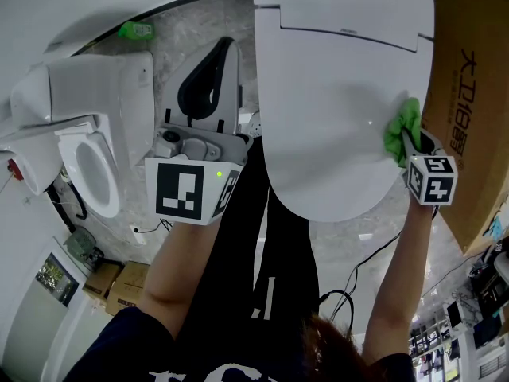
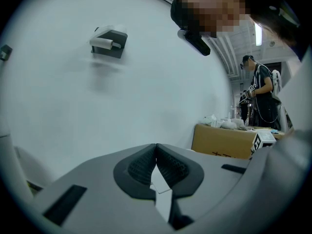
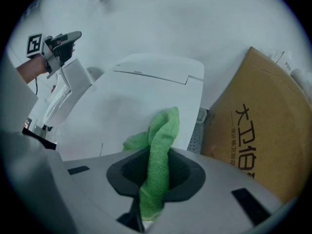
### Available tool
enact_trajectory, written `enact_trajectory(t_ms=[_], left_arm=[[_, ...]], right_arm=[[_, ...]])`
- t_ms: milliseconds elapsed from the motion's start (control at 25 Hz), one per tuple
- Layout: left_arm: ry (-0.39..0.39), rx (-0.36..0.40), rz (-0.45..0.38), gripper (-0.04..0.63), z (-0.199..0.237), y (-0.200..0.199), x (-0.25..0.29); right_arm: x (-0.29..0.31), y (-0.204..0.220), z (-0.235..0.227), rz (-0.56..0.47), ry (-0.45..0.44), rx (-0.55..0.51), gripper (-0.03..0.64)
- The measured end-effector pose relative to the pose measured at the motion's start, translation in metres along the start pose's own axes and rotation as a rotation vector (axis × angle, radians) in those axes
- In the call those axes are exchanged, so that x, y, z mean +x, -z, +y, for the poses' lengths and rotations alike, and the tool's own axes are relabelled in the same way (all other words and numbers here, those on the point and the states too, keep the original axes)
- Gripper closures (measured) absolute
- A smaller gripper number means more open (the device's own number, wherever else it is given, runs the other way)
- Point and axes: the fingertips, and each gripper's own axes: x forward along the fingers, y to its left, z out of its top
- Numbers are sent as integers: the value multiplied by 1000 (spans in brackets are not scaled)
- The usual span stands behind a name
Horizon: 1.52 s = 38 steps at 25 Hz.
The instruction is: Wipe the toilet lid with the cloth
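My right gripper (image 3: pixel 155 177) is closed firmly on the green cloth (image 3: pixel 162 135), which lies against the right edge of the white toilet lid (image 1: pixel 334 110), at the middle right of the head view. The cloth looks light, soft and limp, so I judge it will fold easily; holding its bunched middle suits it. My left gripper (image 2: pixel 156 156) has its jaws together with nothing between them.

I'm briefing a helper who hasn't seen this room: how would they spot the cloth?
Find the big white toilet lid at the head view's top. At its right edge, by the cardboard box, the right gripper pinches the cloth: bright green, crumpled, against smooth white.
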Motion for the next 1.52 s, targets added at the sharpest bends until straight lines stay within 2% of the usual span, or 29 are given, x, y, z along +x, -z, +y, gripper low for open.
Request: enact_trajectory(t_ms=[480, 680, 840, 920, 1080, 1200, 1400, 1520], left_arm=[[2, 6, -3, 575, -6, -2, -2], [4, 11, -6, 575, -8, -5, -5], [-4, 15, -4, 575, -5, -4, -9], [-11, 15, -3, 575, -4, -3, -11], [-20, 17, 3, 575, -6, 0, -14], [-25, 15, 10, 575, -8, 4, -18], [-38, 9, 16, 575, -6, 10, -24], [-47, 5, 21, 575, -2, 12, -28]], right_arm=[[-5, 14, -33, 16, 62, 13, 534], [-15, 23, -46, 54, 150, -24, 535], [-38, 21, -43, -7, 184, -26, 535], [-51, 9, -20, -54, 118, -21, 534], [-67, -31, 76, -161, -151, -36, 534], [-60, -44, 154, -176, -325, -83, 534], [-28, -43, 256, -133, -502, -110, 534], [-6, -32, 297, -78, -526, -131, 534]])
